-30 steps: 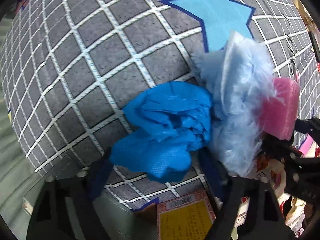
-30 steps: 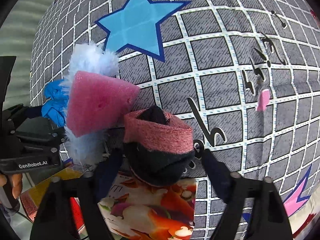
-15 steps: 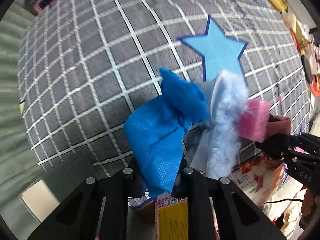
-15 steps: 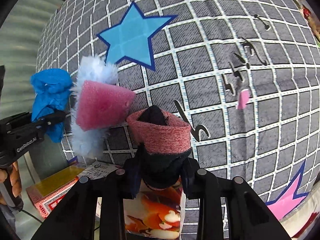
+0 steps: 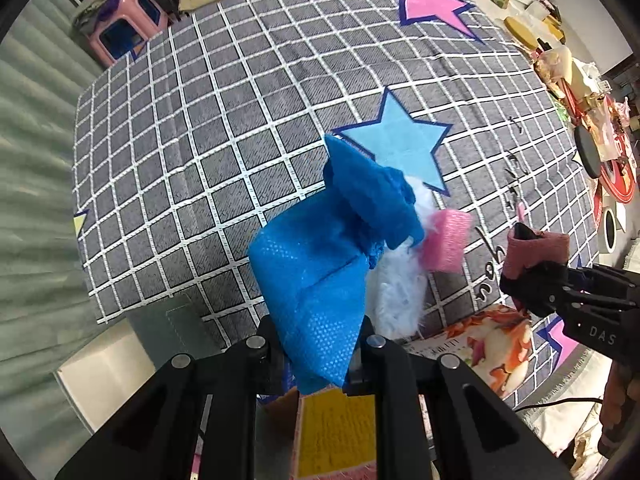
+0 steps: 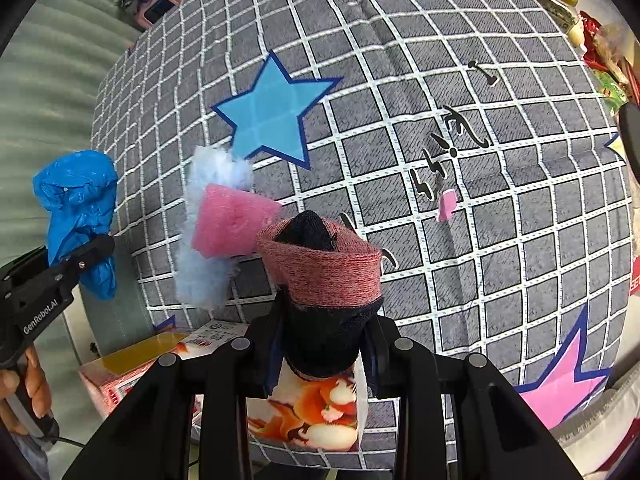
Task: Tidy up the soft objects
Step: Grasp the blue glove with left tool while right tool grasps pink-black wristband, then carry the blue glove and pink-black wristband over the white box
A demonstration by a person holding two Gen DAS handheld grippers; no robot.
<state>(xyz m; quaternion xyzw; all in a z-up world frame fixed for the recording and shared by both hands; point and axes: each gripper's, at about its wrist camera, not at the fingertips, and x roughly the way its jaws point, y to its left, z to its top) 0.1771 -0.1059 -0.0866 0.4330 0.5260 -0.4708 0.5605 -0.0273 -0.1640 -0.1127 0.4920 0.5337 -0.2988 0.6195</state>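
My left gripper is shut on a crumpled blue cloth and holds it above the grid-patterned bed; the cloth also shows in the right wrist view. My right gripper is shut on a rolled pink and black sock, also seen in the left wrist view. A fluffy light-blue piece and a pink foam wedge lie on the bed between the grippers.
A printed carton with fruit pictures and a yellow and red box sit at the bed's near edge. A small pink scrap lies on the bed. A pink stool stands beyond the bed. Clutter lines the right side.
Both grippers closed on their items and lifted them up and back from the bed. The fluffy piece and the pink foam stayed on the bed.
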